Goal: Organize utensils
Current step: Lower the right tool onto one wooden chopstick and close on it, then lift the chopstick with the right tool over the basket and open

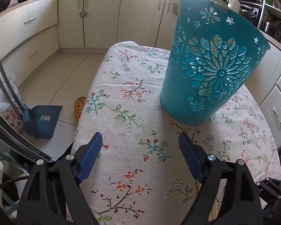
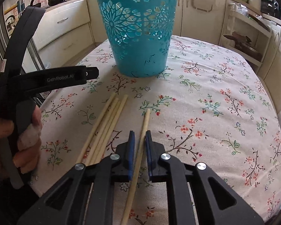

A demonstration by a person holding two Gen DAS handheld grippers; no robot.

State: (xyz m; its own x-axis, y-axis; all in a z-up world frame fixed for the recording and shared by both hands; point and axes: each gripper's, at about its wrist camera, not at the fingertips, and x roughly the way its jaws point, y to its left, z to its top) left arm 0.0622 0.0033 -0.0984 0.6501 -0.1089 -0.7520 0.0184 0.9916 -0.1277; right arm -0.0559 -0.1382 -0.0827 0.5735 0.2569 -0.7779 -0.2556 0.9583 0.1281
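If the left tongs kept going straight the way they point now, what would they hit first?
Probably the bare floral tablecloth: the open left tongs angle down at it. The teal basket stands right of that line.

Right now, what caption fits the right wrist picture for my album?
Right gripper closes around one chopstick before a teal basket.

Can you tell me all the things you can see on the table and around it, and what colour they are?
basket: one, teal, upright on the far part of the table
loose chopsticks: about four, pale wood, bunched left of the single one
single chopstick: one, pale wood, between the right hand-held gripper's pads
tablecloth: one, cream with flowers, covering the table
dustpan: one, blue, on the floor left of the table
left hand-held gripper: black with blue pads, open, empty
right hand-held gripper: black with blue pads, shut on the single chopstick
hand: one, holding the left hand-held gripper's handle
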